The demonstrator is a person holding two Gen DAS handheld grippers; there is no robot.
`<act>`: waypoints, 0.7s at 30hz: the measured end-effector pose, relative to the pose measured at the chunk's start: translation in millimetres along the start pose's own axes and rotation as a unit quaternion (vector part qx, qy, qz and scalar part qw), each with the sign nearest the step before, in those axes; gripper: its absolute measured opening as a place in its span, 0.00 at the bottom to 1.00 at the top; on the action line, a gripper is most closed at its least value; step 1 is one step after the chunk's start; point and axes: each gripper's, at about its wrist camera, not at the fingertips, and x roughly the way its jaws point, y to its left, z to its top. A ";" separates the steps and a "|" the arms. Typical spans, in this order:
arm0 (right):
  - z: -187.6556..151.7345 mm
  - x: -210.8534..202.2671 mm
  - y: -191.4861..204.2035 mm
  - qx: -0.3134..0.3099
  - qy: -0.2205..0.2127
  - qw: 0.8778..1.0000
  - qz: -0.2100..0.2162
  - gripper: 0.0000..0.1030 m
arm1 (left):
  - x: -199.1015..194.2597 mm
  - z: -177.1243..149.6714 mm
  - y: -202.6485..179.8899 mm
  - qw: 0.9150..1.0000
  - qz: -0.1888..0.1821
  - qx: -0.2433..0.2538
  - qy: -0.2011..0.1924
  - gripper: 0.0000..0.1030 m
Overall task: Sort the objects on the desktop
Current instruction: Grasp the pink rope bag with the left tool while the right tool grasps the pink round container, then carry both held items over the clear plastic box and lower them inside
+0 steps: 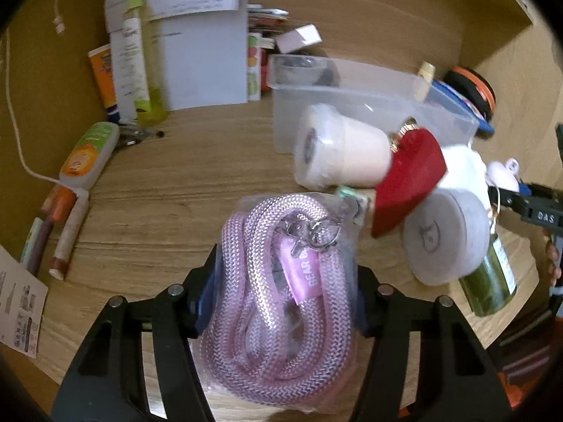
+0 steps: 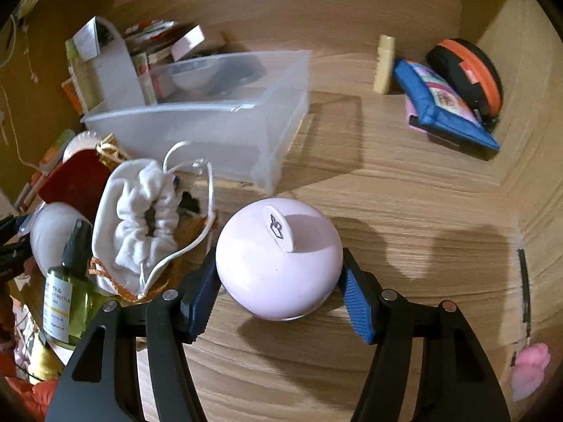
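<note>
Reading "BEAR" on pink tag (image 1: 305, 270), bagged rope (image 1: 278, 295)

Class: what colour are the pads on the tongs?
Blue pads, clearest in the right wrist view.

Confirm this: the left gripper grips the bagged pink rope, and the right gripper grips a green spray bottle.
Not quite. The right gripper grips the round pink container, as the right wrist view shows; the green spray bottle stands untouched beside it. The left gripper does grip the bagged pink rope.
</note>
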 end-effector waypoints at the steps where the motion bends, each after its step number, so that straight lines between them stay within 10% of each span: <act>1: 0.6 -3.3 -2.8 0.004 -0.005 1.000 -0.001 0.58 | -1.6 1.4 3.1 1.000 0.001 -0.005 -0.003 0.58; 21: 40.5 -45.7 -12.2 0.008 -0.085 0.996 -0.004 0.58 | -34.6 65.8 6.2 0.996 -0.016 -0.022 -0.090 0.58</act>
